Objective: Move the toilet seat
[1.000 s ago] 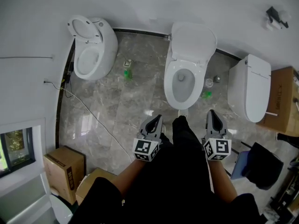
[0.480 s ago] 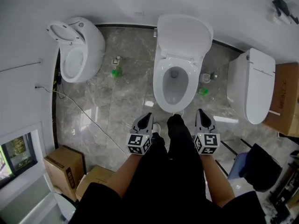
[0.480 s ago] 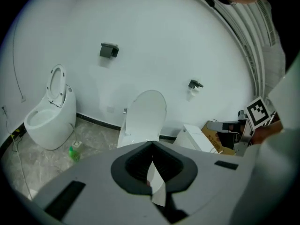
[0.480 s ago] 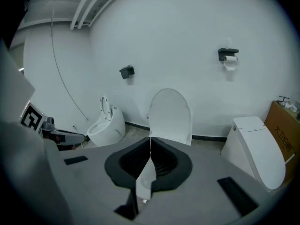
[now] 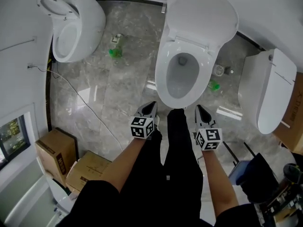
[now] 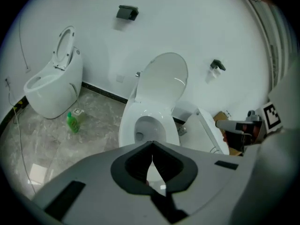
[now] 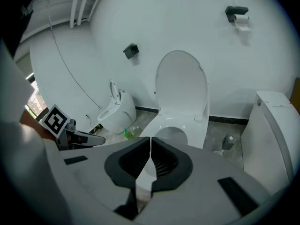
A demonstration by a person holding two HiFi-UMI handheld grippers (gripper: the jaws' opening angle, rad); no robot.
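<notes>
The person stands at the near end of the middle toilet point(image 5: 182, 82). Its lid point(image 5: 201, 18) is tipped up against the far wall, and the toilet seat point(image 5: 162, 74) appears to lie flat on the bowl. The left gripper point(image 5: 150, 107) and right gripper point(image 5: 201, 110) hang just short of the front rim, left and right of it. Each has its fingers pressed together with nothing between them. This looks like the approach step, with no contact made. Next, one gripper probably needs to spread its fingers, reach the seat's near edge and take hold of it.
</notes>
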